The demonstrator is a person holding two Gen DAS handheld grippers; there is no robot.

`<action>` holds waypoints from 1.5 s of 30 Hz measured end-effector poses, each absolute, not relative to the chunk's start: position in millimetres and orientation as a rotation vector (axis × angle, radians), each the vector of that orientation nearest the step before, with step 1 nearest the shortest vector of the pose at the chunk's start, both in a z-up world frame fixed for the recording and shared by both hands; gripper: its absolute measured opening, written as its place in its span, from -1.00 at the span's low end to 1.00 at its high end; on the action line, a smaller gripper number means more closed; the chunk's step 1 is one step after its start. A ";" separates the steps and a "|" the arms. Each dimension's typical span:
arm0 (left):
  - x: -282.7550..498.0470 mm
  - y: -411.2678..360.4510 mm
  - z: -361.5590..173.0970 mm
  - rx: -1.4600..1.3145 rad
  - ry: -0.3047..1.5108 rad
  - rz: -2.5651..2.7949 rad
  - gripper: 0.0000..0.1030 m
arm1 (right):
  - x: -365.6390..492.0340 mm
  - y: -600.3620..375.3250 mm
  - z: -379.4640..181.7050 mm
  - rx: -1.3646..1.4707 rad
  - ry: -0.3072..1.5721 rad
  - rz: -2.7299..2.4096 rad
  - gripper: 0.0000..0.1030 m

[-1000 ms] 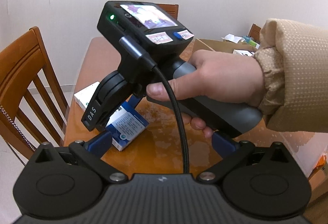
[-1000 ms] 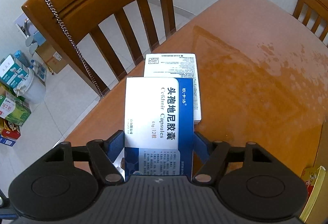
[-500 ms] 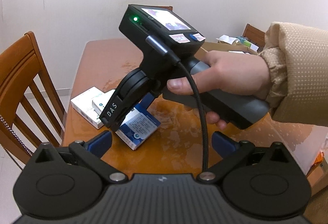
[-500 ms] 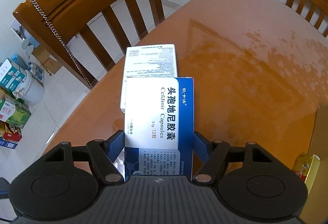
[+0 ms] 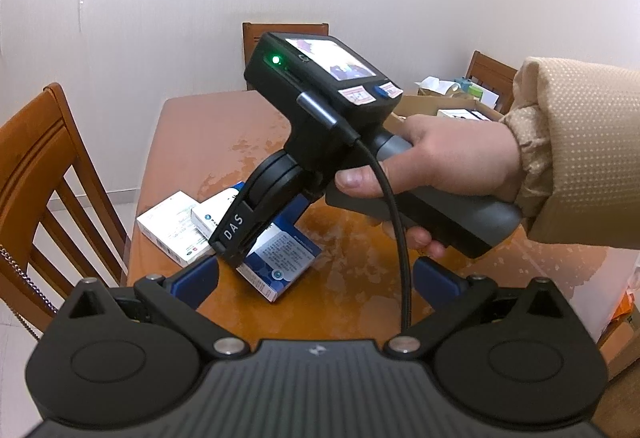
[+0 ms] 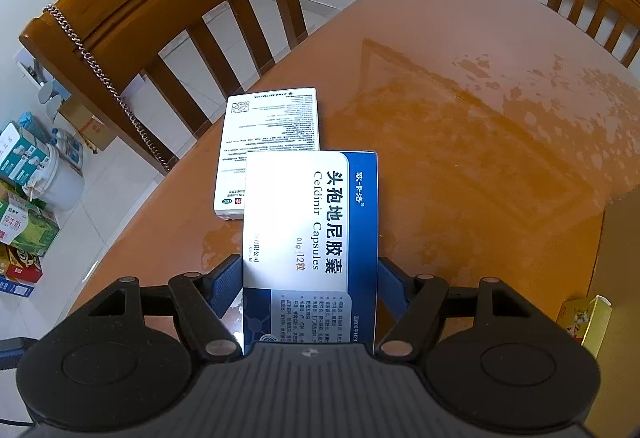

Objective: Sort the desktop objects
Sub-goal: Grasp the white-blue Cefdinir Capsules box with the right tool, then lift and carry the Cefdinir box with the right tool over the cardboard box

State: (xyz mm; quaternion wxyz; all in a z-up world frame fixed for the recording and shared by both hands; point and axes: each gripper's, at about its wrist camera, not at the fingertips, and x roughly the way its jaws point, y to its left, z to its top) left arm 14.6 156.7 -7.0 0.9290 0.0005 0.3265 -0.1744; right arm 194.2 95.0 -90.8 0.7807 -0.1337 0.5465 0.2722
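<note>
- Right gripper (image 6: 310,278) has its two blue fingers (image 6: 226,284) pressed against the long sides of a blue-and-white Cefdinir Capsules box (image 6: 312,234), one on each side, so the box is clamped between them
- From the left wrist view that same box (image 5: 280,258) is tilted, its near lower corner down at the orange table (image 5: 360,298) and its far end raised toward the gripper's black body; whether the corner actually touches the tabletop cannot be told
- A person's hand (image 5: 448,165), in a beige dotted sleeve (image 5: 580,153), grips the grey handle of the right gripper; a black cable runs down from its screen unit
- Left gripper (image 5: 316,278) sits low in its own view with its blue fingers (image 5: 196,278) spread wide apart and nothing between them
- A white medicine box (image 6: 270,149) lies flat on the table just beyond the held box, near the table edge; the left wrist view shows two white boxes side by side there, white box (image 5: 172,226) and second white box (image 5: 216,207)
- A wooden chair (image 6: 160,17) with a metal chain (image 6: 104,77) draped over its backrest stands beside that table edge
- A cardboard box (image 5: 440,109) with small items in it sits at the far right of the table
</note>
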 end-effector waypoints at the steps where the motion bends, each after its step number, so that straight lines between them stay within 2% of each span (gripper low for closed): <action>1: 14.7 156.1 -6.4 0.001 0.668 -0.359 0.99 | 194.3 93.8 -90.0 -0.287 1.180 0.587 0.47; 9: 15.8 147.2 -2.2 0.012 0.661 -0.387 0.99 | 197.1 81.3 -80.6 -0.247 1.165 0.570 0.47; 26: 19.2 90.1 20.2 0.074 0.637 -0.534 0.99 | 195.5 5.8 -24.7 -0.012 1.076 0.557 0.47; 37: 25.8 44.7 29.1 0.090 0.598 -0.659 0.99 | 196.0 -84.2 26.5 0.098 0.985 0.436 0.47; 45: 35.1 5.3 30.3 0.089 0.568 -0.736 0.99 | 218.7 -166.8 24.7 0.123 1.015 0.200 0.47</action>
